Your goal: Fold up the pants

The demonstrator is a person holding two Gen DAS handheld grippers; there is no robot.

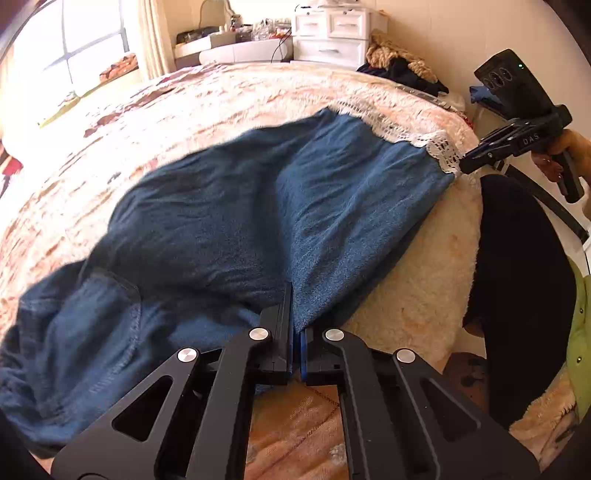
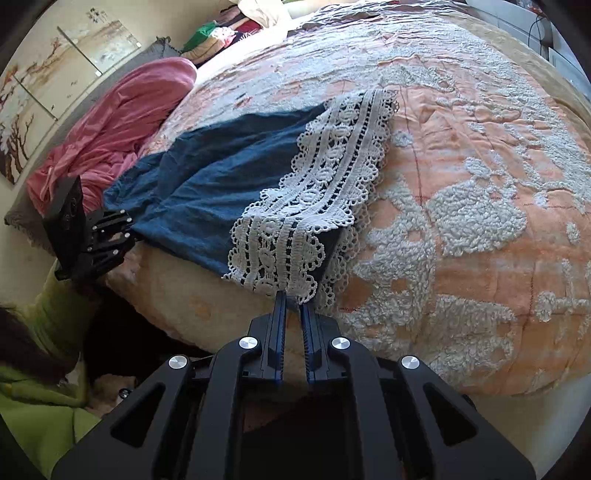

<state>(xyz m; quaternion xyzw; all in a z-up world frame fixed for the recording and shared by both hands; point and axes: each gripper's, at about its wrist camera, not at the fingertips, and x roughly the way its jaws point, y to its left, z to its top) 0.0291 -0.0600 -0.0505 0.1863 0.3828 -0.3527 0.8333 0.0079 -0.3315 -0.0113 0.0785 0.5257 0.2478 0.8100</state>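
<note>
Blue denim pants [image 1: 240, 221] with a white lace hem [image 1: 439, 147] lie spread across the bed's cream and peach blanket [image 1: 406, 295]. At the bottom of the left wrist view, my left gripper [image 1: 294, 295] is shut on the near edge of the pants, roughly mid-leg. My right gripper [image 1: 463, 164] meets the hem's near corner at the right. In the right wrist view, my right gripper [image 2: 291, 297] is pinched shut on the lace hem [image 2: 321, 184] at the bed's edge. The pants [image 2: 207, 192] run away to the left, where my left gripper [image 2: 135, 234] holds their near edge.
A crumpled pink blanket [image 2: 122, 125] lies beyond the pants near the wall. White drawers [image 1: 332, 33] and a heap of clothes [image 1: 399, 62] stand past the bed's far side. A person's green sleeve [image 2: 37, 406] and dark-clad leg [image 1: 517, 277] are beside the bed edge.
</note>
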